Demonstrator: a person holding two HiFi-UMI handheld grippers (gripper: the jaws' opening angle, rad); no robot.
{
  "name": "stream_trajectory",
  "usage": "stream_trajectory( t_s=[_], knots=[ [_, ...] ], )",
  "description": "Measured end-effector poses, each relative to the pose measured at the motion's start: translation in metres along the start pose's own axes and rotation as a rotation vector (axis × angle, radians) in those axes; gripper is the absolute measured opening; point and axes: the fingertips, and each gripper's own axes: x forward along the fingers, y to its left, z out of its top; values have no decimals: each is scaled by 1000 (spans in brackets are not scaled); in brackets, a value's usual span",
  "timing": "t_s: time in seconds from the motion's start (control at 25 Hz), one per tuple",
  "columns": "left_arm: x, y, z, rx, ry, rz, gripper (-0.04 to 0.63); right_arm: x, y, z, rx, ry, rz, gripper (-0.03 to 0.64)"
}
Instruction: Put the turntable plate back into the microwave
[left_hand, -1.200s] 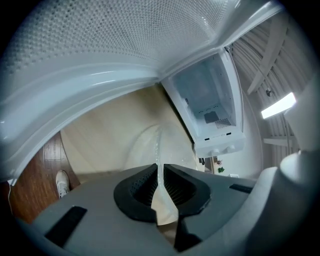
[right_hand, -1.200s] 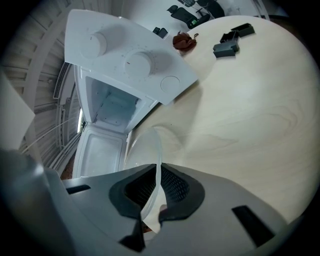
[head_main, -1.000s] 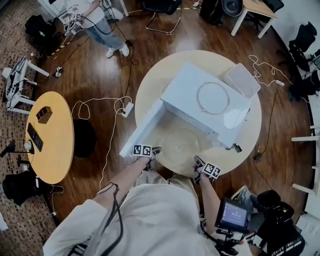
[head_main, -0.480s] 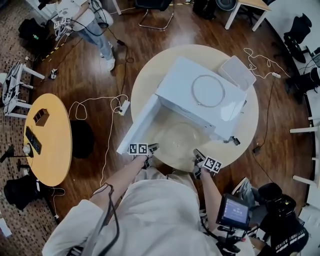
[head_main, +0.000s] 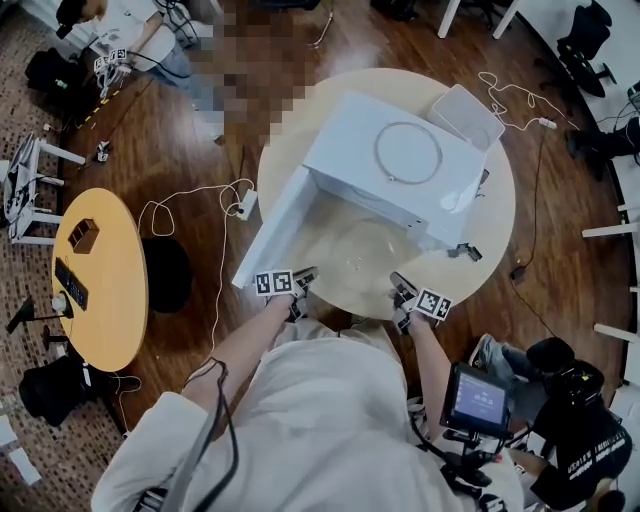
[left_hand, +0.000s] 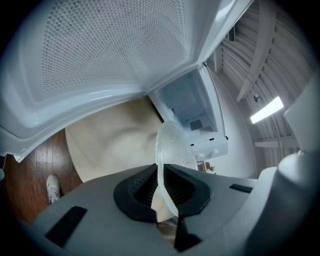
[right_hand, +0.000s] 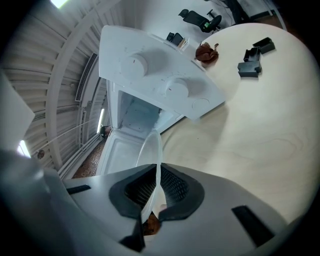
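Note:
The clear glass turntable plate (head_main: 365, 255) hangs over the round table just in front of the white microwave (head_main: 400, 165), whose door (head_main: 275, 235) stands open to the left. My left gripper (head_main: 303, 283) is shut on the plate's near-left rim, and my right gripper (head_main: 400, 295) is shut on its near-right rim. In the left gripper view the plate (left_hand: 172, 145) runs edge-on out of the left gripper (left_hand: 161, 187) toward the microwave cavity (left_hand: 187, 107). In the right gripper view the plate (right_hand: 150, 150) stands edge-on in the right gripper (right_hand: 156, 187), with the cavity (right_hand: 132, 115) behind it.
A white ring (head_main: 408, 152) lies on the microwave's top. A white tray (head_main: 468, 115) sits behind it on the table (head_main: 500, 220). Black parts (right_hand: 252, 57) and a brown lump (right_hand: 206, 52) lie beside the microwave. On the floor are cables, a power strip (head_main: 247, 203) and a yellow side table (head_main: 100, 275).
Both grippers have risen a little with the plate held between them. The plate now sits higher in front of the microwave opening.

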Motion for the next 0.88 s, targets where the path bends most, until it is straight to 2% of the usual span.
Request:
stream_trajectory(
  t_s=[0.28,0.6,0.88],
  knots=[
    [-2,11,-13,-16,1,17,46,-1,-3,-12,8,23,0,32],
    [5,25,-29,-41,29,50,46,-5,-27,-34,92,58,-48,32],
    [15,29,-40,-119,41,45,44,-8,-53,-43,185,84,-69,32]
  ],
)
